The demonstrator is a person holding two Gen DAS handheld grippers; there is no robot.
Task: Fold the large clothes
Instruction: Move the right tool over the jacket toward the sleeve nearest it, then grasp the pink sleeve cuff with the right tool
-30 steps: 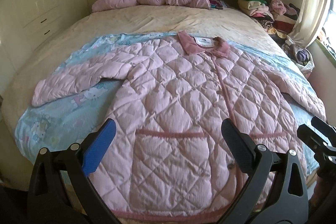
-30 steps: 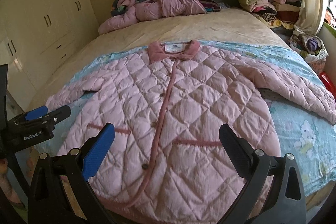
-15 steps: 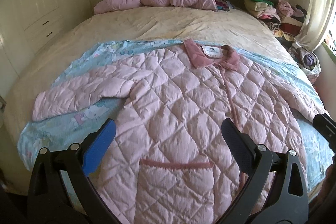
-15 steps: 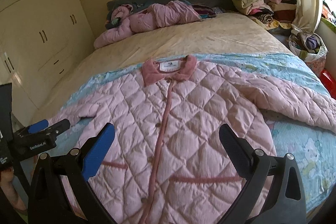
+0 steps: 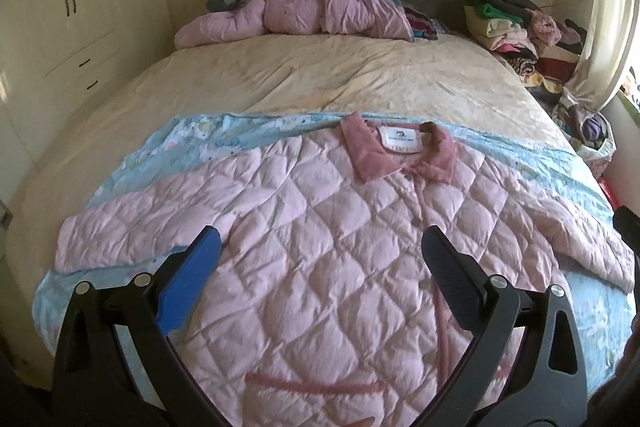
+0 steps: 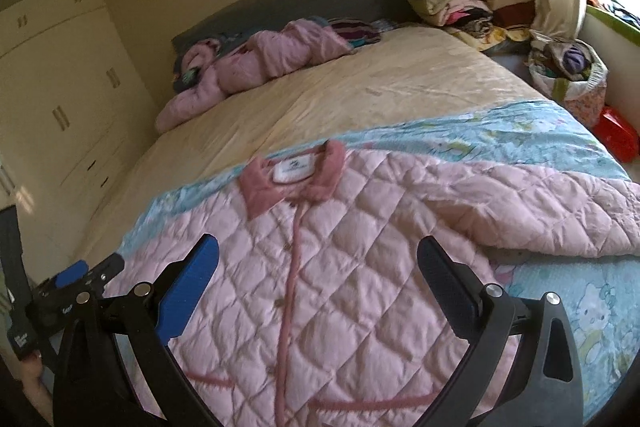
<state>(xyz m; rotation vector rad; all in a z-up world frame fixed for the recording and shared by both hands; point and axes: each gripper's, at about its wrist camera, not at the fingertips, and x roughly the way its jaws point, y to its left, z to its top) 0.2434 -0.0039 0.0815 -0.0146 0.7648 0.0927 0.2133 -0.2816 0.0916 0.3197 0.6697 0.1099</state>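
A large pink quilted jacket (image 5: 320, 227) lies face up and buttoned on a light blue blanket (image 5: 224, 131), both sleeves spread out, its darker pink collar (image 5: 400, 151) toward the headboard. My left gripper (image 5: 320, 247) hovers open above the jacket's left chest, holding nothing. In the right wrist view the same jacket (image 6: 340, 247) fills the foreground, and my right gripper (image 6: 318, 255) hangs open over the button line, also empty. The left gripper (image 6: 88, 275) shows at the lower left of that view, near the bed's left side.
The bed (image 5: 320, 79) has a cream sheet. A crumpled pink garment (image 5: 296, 15) lies by the grey headboard. Folded clothes (image 5: 516, 27) pile at the right, with a bag of clothes (image 6: 568, 71) and a red item (image 6: 616, 139) on the floor. Wardrobes (image 5: 80, 11) line the left wall.
Both grippers have moved forward over the jacket, from its pocket and hem area up toward the chest and collar. Both stay open.
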